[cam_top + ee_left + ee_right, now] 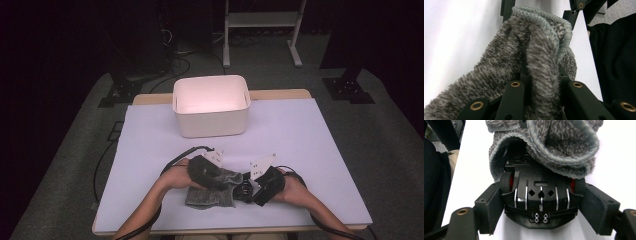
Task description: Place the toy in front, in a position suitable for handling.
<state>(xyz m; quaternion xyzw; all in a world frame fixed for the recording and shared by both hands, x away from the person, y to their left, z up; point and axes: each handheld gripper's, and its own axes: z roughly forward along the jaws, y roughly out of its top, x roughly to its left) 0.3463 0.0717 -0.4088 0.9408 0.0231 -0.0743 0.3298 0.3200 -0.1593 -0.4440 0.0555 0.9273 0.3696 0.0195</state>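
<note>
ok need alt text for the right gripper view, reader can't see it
The right claw grips a black toy car across its sides, a pad on each side, its rear end facing the camera. A fuzzy grey sock is being pulled over the car's far end, its open cuff draped on the roof. Under them lies a white table cover.

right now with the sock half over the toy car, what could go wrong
The right gripper holds the toy car by its sides, near the wheels; a hard tug might twist it loose. The left gripper pinches just a fold of the sock near its cuff, so the fuzzy knit may slip free or snag on the car's edges. Both work near the table's front edge, so a dropped car could roll off.
</note>
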